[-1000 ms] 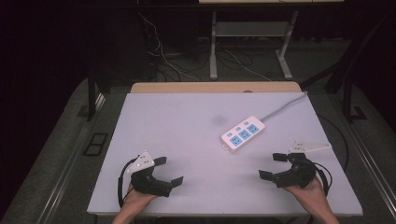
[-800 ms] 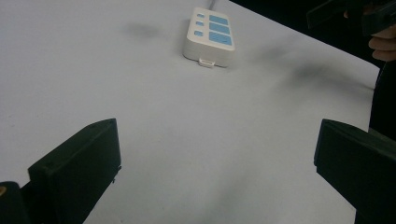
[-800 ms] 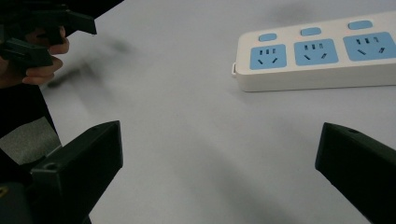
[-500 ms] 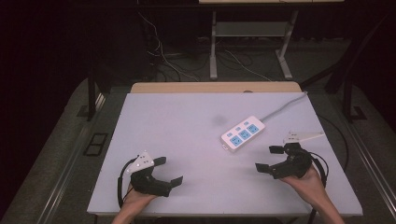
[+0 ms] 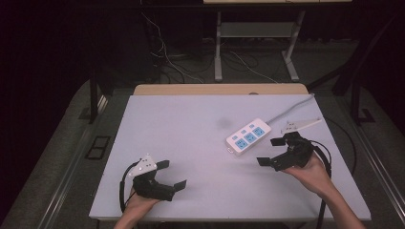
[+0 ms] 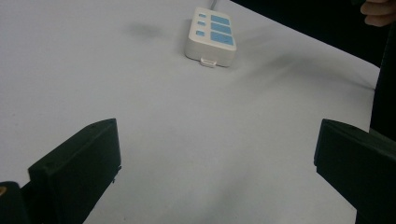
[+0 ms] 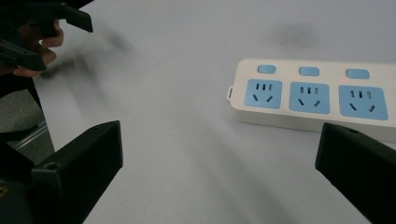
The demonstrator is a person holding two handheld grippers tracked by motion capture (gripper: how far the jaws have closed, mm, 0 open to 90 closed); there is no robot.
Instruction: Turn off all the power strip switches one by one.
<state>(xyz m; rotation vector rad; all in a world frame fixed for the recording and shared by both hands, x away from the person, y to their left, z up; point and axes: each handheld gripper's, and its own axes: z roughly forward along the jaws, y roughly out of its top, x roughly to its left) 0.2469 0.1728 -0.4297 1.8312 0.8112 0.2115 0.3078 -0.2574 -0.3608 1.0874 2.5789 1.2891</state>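
I count one white plastic power strip (image 5: 248, 136) just ahead of my right gripper (image 5: 271, 151), carrying three blue sockets and three small blue switches. I hold two black two-jaw grippers; my left gripper (image 5: 171, 174) sits well apart. One pale grey table (image 5: 191, 124) lies beneath them.

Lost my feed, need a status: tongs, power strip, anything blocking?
Left tongs open, empty, low at near left. Right tongs open, empty, beside power strip, not touching. No obstruction on table.
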